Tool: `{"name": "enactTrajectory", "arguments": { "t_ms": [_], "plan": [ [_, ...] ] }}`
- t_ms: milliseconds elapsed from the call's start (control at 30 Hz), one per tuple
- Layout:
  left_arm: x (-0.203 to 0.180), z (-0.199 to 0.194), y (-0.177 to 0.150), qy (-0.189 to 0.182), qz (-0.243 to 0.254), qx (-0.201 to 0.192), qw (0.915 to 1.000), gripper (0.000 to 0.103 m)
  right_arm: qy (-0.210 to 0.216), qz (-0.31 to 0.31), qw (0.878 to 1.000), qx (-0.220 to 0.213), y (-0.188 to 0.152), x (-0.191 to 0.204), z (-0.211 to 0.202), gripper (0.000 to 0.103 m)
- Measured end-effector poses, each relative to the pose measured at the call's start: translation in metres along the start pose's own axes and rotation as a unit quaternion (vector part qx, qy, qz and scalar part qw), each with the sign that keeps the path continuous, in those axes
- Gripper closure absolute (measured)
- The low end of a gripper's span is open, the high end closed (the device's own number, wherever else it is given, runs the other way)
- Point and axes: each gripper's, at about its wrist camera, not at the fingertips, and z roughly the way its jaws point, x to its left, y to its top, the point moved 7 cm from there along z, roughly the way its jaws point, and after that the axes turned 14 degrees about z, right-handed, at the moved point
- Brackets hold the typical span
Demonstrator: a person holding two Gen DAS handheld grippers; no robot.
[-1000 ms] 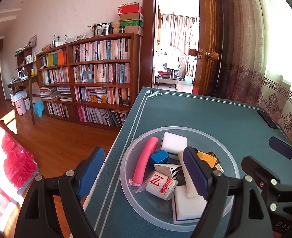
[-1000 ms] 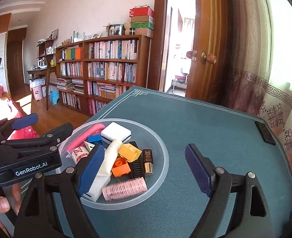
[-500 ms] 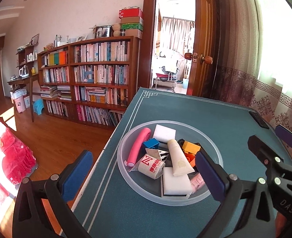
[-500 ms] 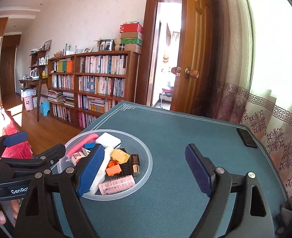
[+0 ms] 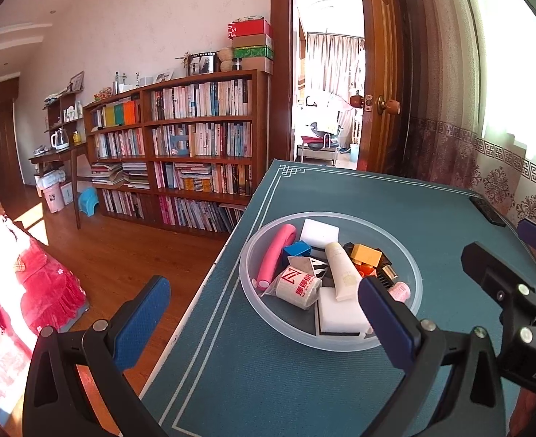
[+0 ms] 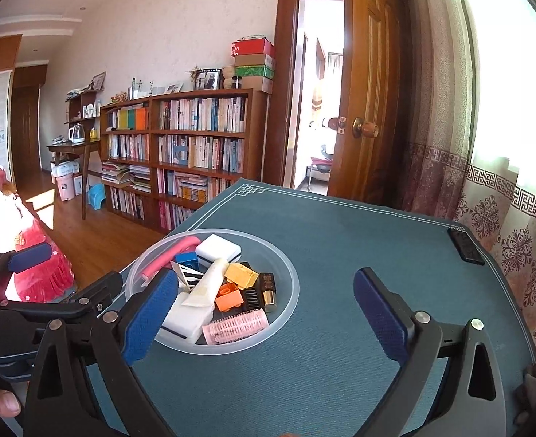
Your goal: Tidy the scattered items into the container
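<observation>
Both grippers have drawn back and up from the round translucent plastic bowl (image 6: 289, 280) since a second ago, so it now sits lower and smaller in each view, and neither tool reaches over it.

In the left wrist view the left gripper (image 5: 264, 313) hangs with its blue-padded fingers (image 5: 140, 322) spread wide and empty, one over the wooden floor (image 5: 122, 255) past the tabletop's edge, the other in front of the bowl's near rim. The right gripper (image 6: 266, 309) likewise has its fingers (image 6: 379, 317) wide apart with nothing between them, held above the teal cloth-covered tabletop (image 6: 359, 240) just beside the bowl.

Everything to be tidied lies inside the bowl: a pink foam roller (image 5: 275, 255) along the left side, a white sponge block (image 5: 319, 233) at the back, a small blue toy brick (image 5: 297, 249), a cream squeeze tube (image 5: 342, 269) across the middle, a yellow brick (image 6: 240, 275), an orange brick (image 6: 229, 296), a black comb (image 6: 252, 296), a gold-and-black lipstick (image 6: 269, 291), a pink bristled hair roller (image 6: 237, 326), a wrapped white bandage roll with red print (image 5: 298, 287) and a second white sponge (image 5: 340, 315) at the front.

A black remote-like slab (image 6: 464, 245) rests near the far right corner of the tabletop, well apart from the bowl. Behind stands a wooden bookshelf (image 6: 195, 138) beside an open door (image 6: 370, 109).
</observation>
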Motion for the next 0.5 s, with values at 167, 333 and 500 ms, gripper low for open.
{"name": "enactTrajectory", "arguments": {
  "t_ms": [167, 333, 500],
  "plan": [
    [0.003, 0.002, -0.008, 0.009, 0.008, 0.008, 0.9999, 0.0, -0.019, -0.017, 1.0, 0.002, -0.006, 0.002, 0.007, 0.004],
    [0.015, 0.005, -0.017, 0.017, -0.003, 0.022, 0.9996, 0.0, -0.025, -0.031, 0.999, 0.012, -0.014, 0.007, 0.014, 0.004],
    [0.021, 0.009, -0.022, 0.017, -0.01, 0.029, 0.9994, 0.0, -0.023, -0.042, 0.999, 0.017, -0.022, 0.012, 0.017, 0.004]
  ]
}}
